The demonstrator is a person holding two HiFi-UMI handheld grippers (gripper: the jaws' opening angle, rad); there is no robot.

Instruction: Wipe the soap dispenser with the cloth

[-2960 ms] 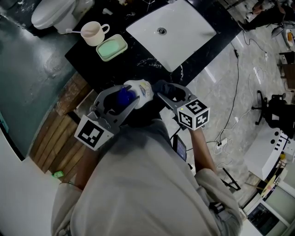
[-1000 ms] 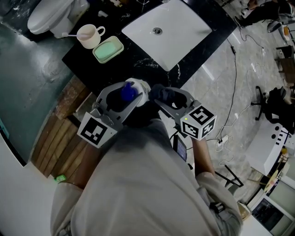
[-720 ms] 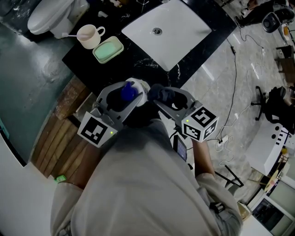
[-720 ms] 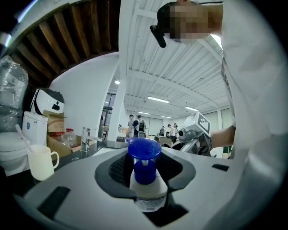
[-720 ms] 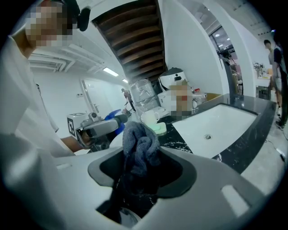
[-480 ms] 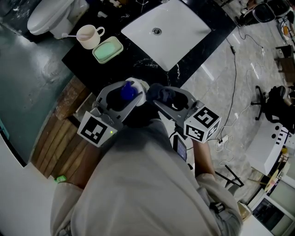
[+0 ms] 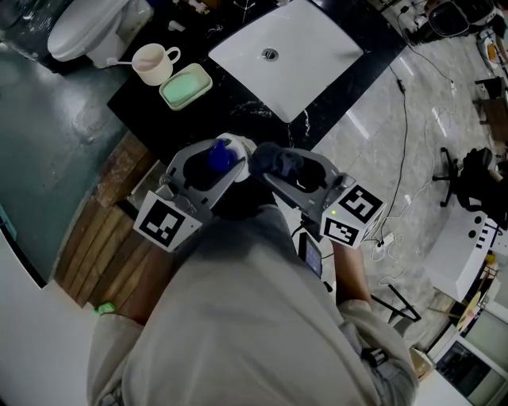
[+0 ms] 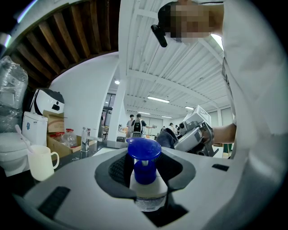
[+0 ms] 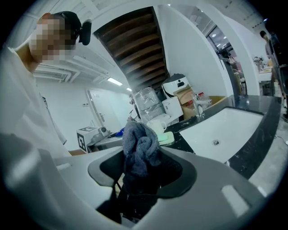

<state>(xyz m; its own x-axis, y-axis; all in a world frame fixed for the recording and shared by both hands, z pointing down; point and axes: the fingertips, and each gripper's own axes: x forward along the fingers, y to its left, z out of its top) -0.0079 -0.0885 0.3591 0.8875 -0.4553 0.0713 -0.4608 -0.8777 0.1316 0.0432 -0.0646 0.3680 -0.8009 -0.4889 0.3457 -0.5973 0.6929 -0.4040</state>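
Left gripper view shows your left gripper (image 8: pixel 145 179) with its fingers (image 8: pixel 118 170) closed on the white body of the soap dispenser (image 8: pixel 146 195). One dark pad sits on each side, and the blue pump head (image 8: pixel 144 150) stands upright above them.

Your right gripper (image 9: pixel 140 175) has its fingers (image 9: pixel 173 170) clamped on a bunched dark grey cloth (image 9: pixel 140 150), whose crumpled end sticks up past the tips.

From the head view, you hold both grippers close in front of your chest, angled toward each other. The cloth end is just beside the dispenser's top, on its right. Whether the two touch cannot be made out.

The dispenser is off the bench (image 7: pixel 147 103), at its near edge. Farther out on the black bench lie:
- a white rectangular basin (image 7: pixel 317 55) with a drain, on the right
- a pale green soap dish (image 7: pixel 186 86), to the left of the basin
- a cream mug (image 7: pixel 151 59), just beyond the dish

A white toilet (image 7: pixel 79 24) stands past the bench's far left corner.
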